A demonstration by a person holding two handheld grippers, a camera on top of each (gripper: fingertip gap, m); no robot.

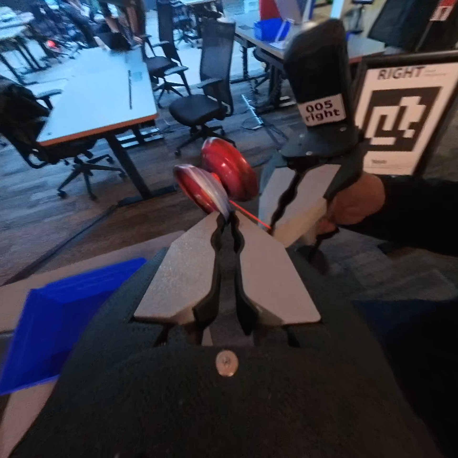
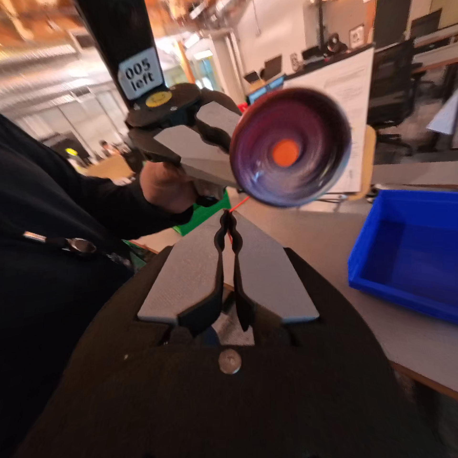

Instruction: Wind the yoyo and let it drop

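Note:
A red yoyo (image 1: 229, 168) with an orange hub is held in the air. My left gripper (image 1: 226, 219) is shut on the rim of its near half. In the right wrist view the yoyo (image 2: 290, 151) faces the camera, and the left gripper's fingers (image 2: 198, 146) reach it from the left. A red string (image 1: 250, 214) runs taut from the yoyo's axle gap to my right gripper (image 1: 272, 226), which is shut on it. In its own view the right gripper (image 2: 229, 214) pinches the string (image 2: 236, 204) at the fingertips, just below the yoyo.
A blue bin (image 2: 409, 247) stands on the grey table (image 2: 309, 235) at right, and also shows in the left wrist view (image 1: 62, 322). A green bin (image 2: 203, 215) lies behind the left hand. Office chairs (image 1: 203, 106) and a white desk (image 1: 99, 99) stand farther off. About 5 cm separates my left fingertips from my right.

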